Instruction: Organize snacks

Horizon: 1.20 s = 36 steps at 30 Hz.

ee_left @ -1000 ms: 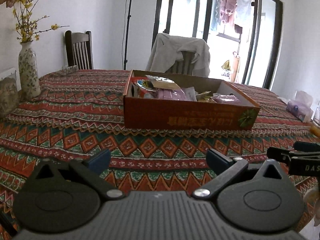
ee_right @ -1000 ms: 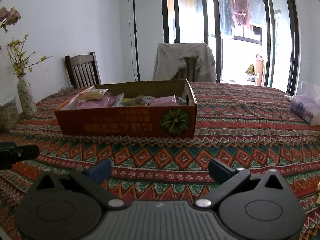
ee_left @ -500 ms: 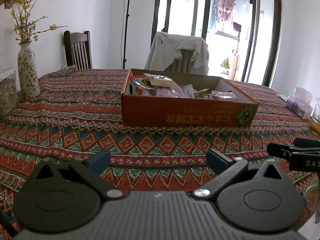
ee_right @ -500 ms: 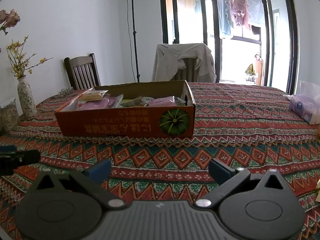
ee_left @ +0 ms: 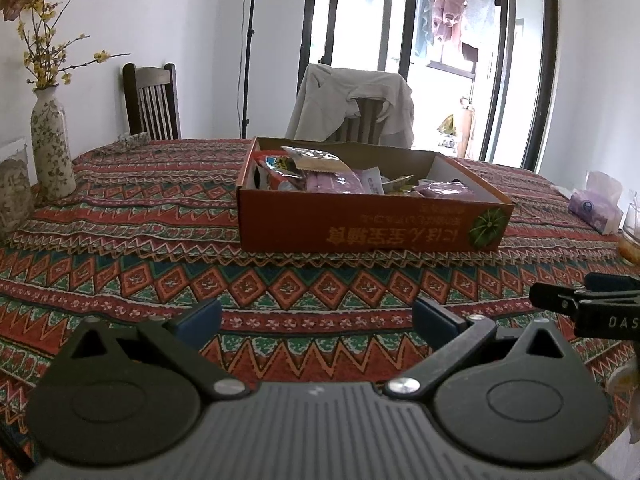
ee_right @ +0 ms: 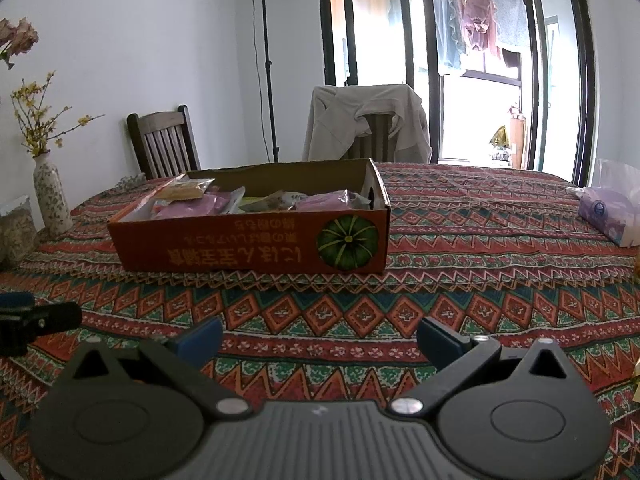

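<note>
Since a second ago both views have crept slightly back and upward from the table, so the box (ee_left: 360, 232) sits a touch lower in each view; nothing on the cloth has shifted. Going left to right in the left wrist view: one jar (ee_left: 14, 196) at the far left edge, one flowered vase (ee_left: 52, 148) with yellow sprigs beside it, one bare wooden chair (ee_left: 152, 100) behind the table, one light stand (ee_left: 246, 48) against the wall, then one chair draped with a pale jacket (ee_left: 356, 100). One orange cardboard box stands in the middle of the patterned tablecloth (ee_left: 120, 240), well beyond both tongs, and holds the snacks (ee_left: 340, 178): several packets heaped together, at least two pink ones and one clear one on top, the full count not readable. One purple tissue pack (ee_left: 596, 210) lies at the far right. The left gripper (ee_left: 316, 318) hovers over the near cloth with its two blue-tipped fingers spread wide and nothing between them. The right gripper (ee_right: 318, 338) is likewise wide apart and empty, just right of the left one, each peeking into the other's view.
</note>
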Tool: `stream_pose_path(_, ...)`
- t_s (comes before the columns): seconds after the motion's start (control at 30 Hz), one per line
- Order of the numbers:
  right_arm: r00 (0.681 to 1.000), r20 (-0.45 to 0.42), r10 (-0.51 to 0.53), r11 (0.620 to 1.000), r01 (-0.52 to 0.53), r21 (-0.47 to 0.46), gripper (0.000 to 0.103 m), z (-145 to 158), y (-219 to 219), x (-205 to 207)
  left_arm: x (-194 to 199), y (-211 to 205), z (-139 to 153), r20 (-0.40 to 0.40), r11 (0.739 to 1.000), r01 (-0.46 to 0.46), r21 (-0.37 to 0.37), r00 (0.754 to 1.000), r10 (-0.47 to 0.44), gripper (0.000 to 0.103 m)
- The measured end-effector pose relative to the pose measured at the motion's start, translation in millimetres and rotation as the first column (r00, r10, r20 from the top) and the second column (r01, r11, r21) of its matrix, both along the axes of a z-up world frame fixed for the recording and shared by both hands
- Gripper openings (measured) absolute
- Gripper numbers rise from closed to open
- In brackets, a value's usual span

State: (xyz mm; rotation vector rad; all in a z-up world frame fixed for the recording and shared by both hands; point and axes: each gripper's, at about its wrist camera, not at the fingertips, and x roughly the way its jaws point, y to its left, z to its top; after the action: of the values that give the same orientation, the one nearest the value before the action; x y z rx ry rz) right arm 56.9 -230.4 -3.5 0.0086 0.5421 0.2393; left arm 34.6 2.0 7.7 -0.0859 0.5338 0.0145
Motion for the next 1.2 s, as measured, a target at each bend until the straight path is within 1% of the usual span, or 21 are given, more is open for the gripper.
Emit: stream_pose_path(1.2,1.0,-0.002,0.001,1.0,-0.001,-0.003,0.103,0.0,0.8,0.0,-0.9,-1.7,0.9,0.008,1.0,0.004,0.011,1.0,-0.004,0.103)
